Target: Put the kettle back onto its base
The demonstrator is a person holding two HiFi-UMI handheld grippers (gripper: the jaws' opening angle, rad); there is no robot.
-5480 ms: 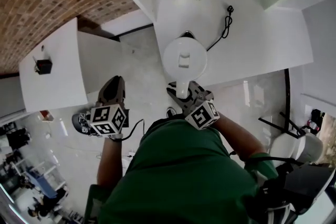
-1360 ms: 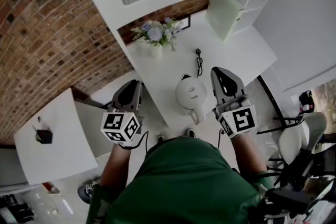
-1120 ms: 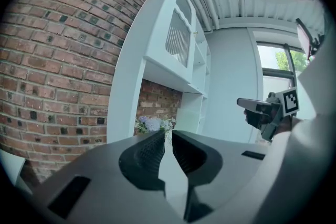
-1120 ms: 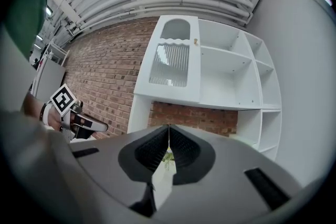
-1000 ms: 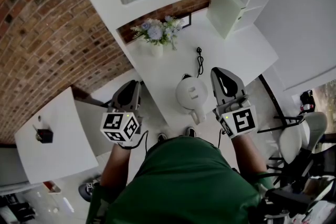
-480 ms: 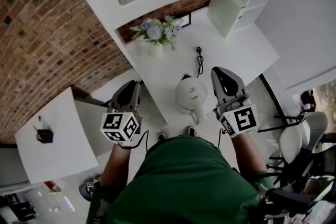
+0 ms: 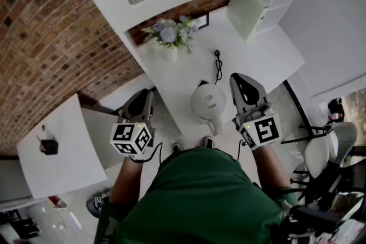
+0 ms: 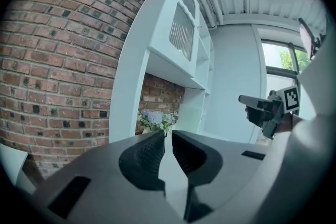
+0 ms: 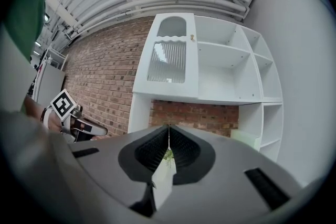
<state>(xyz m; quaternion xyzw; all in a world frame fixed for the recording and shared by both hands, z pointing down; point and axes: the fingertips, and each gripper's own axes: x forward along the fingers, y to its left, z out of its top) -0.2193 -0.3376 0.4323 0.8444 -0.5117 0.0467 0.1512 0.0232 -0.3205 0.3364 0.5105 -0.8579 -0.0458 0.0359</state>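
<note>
The white kettle stands on the white counter, handle toward 6 o'clock. The right gripper hangs just beside it at 2 o'clock, and the left gripper farther off at 9. A black cord lies at the kettle's 12 o'clock, with a vase of flowers at 11.

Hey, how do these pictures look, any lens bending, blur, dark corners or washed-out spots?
Head view: strong fisheye, so the brick wall and the counter edges bow; the white kettle is sharp but faint against the white counter. Left gripper view: black corners, and the window at right is partly washed out. Right gripper view: black corners too, the shelves curve, no motion blur.
</note>
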